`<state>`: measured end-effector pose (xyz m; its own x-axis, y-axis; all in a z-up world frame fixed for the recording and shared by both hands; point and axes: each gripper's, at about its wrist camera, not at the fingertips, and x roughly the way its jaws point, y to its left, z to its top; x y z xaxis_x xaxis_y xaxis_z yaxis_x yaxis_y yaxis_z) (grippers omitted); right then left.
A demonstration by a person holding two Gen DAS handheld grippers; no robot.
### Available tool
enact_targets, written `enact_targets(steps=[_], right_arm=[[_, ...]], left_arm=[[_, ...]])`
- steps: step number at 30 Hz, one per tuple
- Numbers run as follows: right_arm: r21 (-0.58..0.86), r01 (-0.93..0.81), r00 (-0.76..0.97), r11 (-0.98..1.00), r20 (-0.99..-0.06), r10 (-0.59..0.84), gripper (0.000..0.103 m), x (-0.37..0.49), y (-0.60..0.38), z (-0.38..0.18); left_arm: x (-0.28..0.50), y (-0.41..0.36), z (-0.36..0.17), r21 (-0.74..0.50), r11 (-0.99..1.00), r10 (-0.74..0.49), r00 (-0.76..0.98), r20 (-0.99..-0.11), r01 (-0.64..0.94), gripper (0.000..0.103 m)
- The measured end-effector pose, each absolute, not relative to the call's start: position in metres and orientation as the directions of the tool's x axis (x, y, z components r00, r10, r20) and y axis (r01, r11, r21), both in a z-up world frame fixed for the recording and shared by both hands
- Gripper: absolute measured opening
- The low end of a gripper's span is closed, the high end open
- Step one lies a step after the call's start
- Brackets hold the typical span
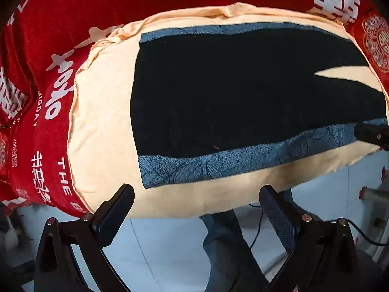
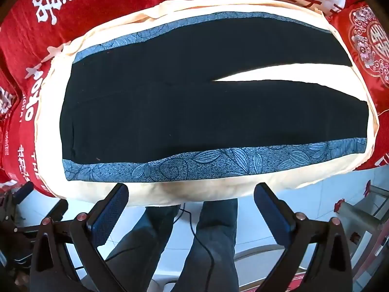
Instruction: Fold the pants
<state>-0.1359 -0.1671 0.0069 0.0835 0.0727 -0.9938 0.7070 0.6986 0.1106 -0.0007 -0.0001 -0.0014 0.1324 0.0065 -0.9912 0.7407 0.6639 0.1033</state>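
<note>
Black pants [image 1: 231, 90] [image 2: 194, 112] with blue leaf-patterned side stripes [image 2: 218, 163] lie flat and spread out on a cream cloth [image 1: 102, 126] [image 2: 218, 189]. The waist is at the left and the two legs run to the right, split by a narrow gap. My left gripper [image 1: 197, 194] hangs open above the near edge of the cloth, nothing between its fingers. My right gripper [image 2: 190, 192] is also open above the near edge, empty. A tip of the right gripper [image 1: 372, 133] shows at the right edge of the left wrist view.
A red tablecloth [image 1: 60, 48] [image 2: 97, 0] with white lettering lies under the cream cloth. Below the table's near edge are a person's jeans-clad legs [image 2: 211, 238], a black cable and pale floor tiles [image 1: 158, 248]. A metal frame [image 2: 364, 214] stands at the lower right.
</note>
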Motion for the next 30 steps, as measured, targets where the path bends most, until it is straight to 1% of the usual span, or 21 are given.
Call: enact_targets(steps=[3,5,6,10,14,30], right_arm=[[0.095,0.695,0.078,0.712,-0.995,0.056,0.103,-0.136,-0.166,0.007],[0.093,0.698,0.08,0.71,-0.995,0.051,0.103,-0.137,-0.165,0.014],[0.081,0.701,0.066,0.709,-0.997,0.049,0.103,-0.133,-0.164,0.017],[0.086,0.692,0.087,0.717,-0.996,0.035,0.103,-0.135,-0.161,0.02],[0.121,0.686,0.095,0.717,-0.993,0.077,0.103,-0.137,-0.163,0.02],[0.091,0.678,0.065,0.729,-0.996,0.063,0.103,-0.127,-0.162,0.028]], left_arm=[[-0.005,0.001,-0.003,0.073,0.652,0.001,0.095,-0.995,0.755,0.103],[-0.007,0.011,0.005,0.048,0.652,-0.017,0.078,-0.997,0.757,0.103],[-0.008,0.003,0.006,0.06,0.65,0.012,0.068,-0.998,0.758,0.103],[-0.001,-0.008,0.012,0.052,0.652,0.032,0.041,-0.999,0.756,0.103],[0.003,-0.009,0.016,0.064,0.663,0.036,0.055,-0.998,0.746,0.103],[0.009,-0.015,0.027,0.069,0.661,0.017,0.076,-0.997,0.747,0.103]])
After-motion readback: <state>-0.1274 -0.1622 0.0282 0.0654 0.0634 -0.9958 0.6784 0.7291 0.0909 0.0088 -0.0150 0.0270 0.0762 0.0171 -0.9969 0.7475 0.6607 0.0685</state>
